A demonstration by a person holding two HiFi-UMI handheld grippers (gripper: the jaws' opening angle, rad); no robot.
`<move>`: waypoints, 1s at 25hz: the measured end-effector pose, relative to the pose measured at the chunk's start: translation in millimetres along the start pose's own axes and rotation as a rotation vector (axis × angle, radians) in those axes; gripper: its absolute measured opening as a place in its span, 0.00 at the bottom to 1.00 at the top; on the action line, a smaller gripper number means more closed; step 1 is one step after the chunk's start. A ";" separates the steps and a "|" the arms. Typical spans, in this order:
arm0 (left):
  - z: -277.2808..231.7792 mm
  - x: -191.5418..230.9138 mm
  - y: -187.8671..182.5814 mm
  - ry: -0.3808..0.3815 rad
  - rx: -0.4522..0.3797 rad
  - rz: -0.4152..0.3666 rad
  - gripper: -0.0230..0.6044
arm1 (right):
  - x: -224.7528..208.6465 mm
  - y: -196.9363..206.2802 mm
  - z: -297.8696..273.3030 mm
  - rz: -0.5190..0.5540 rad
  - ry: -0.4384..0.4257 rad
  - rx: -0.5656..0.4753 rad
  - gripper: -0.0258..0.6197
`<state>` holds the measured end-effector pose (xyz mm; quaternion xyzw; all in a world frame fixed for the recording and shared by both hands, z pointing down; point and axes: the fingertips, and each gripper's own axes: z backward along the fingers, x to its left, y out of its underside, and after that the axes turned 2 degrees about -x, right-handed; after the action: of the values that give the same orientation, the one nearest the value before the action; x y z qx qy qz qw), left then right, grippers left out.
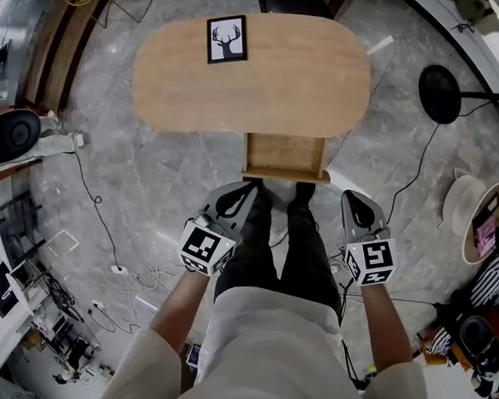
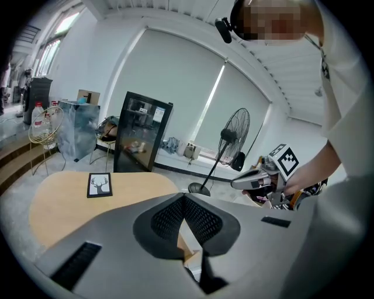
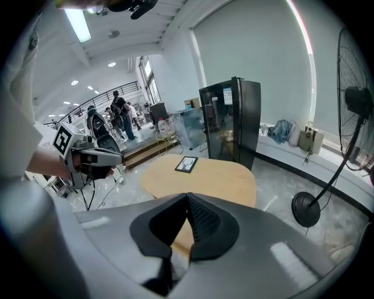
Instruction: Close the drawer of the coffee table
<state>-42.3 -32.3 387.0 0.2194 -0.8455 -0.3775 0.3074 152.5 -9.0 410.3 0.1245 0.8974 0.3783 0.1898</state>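
The oval wooden coffee table [image 1: 310, 74] stands ahead of me, with its drawer [image 1: 284, 157] pulled out toward my feet. My left gripper [image 1: 247, 189] hangs just left of the drawer's front, jaws shut and empty. On the other side my right gripper [image 1: 352, 200] is lower and right of the drawer, also shut with nothing held. In the left gripper view the closed jaws [image 2: 184, 198] point at the table [image 2: 64, 201]. The right gripper view shows its closed jaws [image 3: 187, 197] below the tabletop [image 3: 210, 178].
A framed deer picture [image 1: 226, 39] lies on the far side of the tabletop. A standing fan's round base [image 1: 442, 93] sits on the floor at right. Cables [image 1: 111, 268] trail over the marble floor at left. My legs [image 1: 286, 251] stand close before the drawer.
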 end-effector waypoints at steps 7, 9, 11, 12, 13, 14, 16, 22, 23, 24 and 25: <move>-27.4 12.1 48.6 0.018 0.006 0.037 0.05 | -8.2 51.5 -32.7 -0.024 -0.017 0.045 0.06; -32.0 16.6 65.6 0.015 0.023 0.048 0.05 | -7.3 69.3 -41.4 -0.033 -0.021 0.061 0.06; -35.7 23.2 80.5 0.016 0.038 0.053 0.05 | -5.0 84.1 -52.3 -0.043 -0.027 0.071 0.06; -39.0 26.4 87.9 0.016 0.045 0.054 0.05 | -5.3 90.4 -57.9 -0.046 -0.032 0.074 0.06; -43.2 29.0 95.8 0.015 0.051 0.054 0.05 | -6.8 96.7 -63.1 -0.045 -0.037 0.078 0.06; -47.5 31.2 104.1 0.013 0.056 0.056 0.05 | -8.9 103.3 -67.7 -0.043 -0.040 0.082 0.06; -54.4 34.9 121.3 0.011 0.068 0.062 0.05 | -12.4 117.7 -75.3 -0.036 -0.044 0.089 0.06; -73.4 45.2 175.3 0.011 0.126 0.067 0.05 | -23.8 166.8 -98.5 -0.033 -0.047 0.116 0.06; -76.1 46.7 183.3 0.009 0.130 0.066 0.05 | -25.2 175.5 -102.4 -0.033 -0.047 0.124 0.06; -78.3 48.3 190.4 0.006 0.131 0.066 0.05 | -26.1 183.9 -106.0 -0.031 -0.046 0.133 0.06; -80.4 49.8 197.1 0.003 0.132 0.065 0.05 | -26.7 192.0 -109.6 -0.029 -0.045 0.144 0.06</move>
<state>-50.2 19.1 599.3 0.2120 -0.8748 -0.3106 0.3055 144.1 43.0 626.7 0.1333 0.9196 0.3069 0.2058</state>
